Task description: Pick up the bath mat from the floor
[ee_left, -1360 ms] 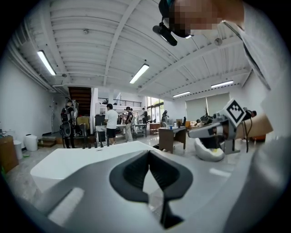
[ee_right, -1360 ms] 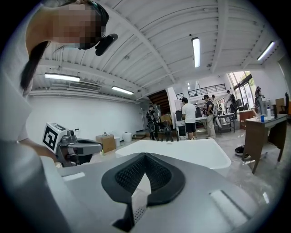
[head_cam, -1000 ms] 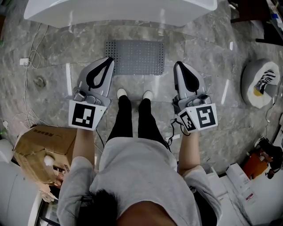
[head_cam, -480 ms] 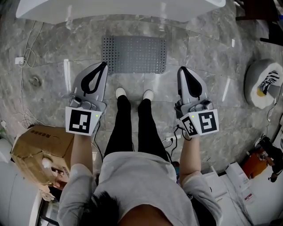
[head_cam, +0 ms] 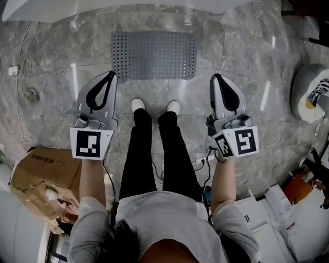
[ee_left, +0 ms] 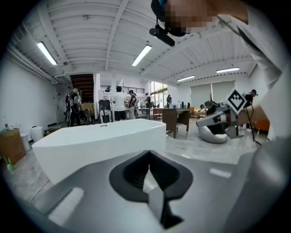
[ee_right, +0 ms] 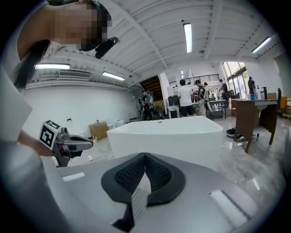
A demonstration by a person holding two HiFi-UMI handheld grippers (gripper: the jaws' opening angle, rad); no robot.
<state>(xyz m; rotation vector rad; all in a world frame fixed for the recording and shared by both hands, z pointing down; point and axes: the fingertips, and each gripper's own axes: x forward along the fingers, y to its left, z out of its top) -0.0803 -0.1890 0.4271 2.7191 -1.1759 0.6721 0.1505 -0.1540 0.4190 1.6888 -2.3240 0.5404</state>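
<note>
The grey perforated bath mat [head_cam: 154, 55] lies flat on the marble floor in front of the white bathtub [head_cam: 46, 11]. My left gripper [head_cam: 110, 75] hangs shut and empty just short of the mat's near left corner. My right gripper [head_cam: 215, 77] is also shut and empty, beside the mat's near right corner. Neither touches the mat. In the left gripper view the closed jaws [ee_left: 148, 153] point at the bathtub [ee_left: 100, 139], with the right gripper [ee_left: 218, 125] off to the side. The right gripper view shows shut jaws [ee_right: 145, 155] facing the tub [ee_right: 168, 134]. The mat is hidden in both gripper views.
The person's white shoes [head_cam: 138, 105] stand between the grippers, just short of the mat. A cardboard box [head_cam: 43, 172] sits at the lower left, and a cable [head_cam: 23, 72] runs along the floor there. A round white stand holding a shoe [head_cam: 308, 92] is at the right, with boxes [head_cam: 277, 205] behind.
Both grippers have sunk toward the floor together and stayed shut. The head has dipped with them, so the mat now looks larger and closer.
</note>
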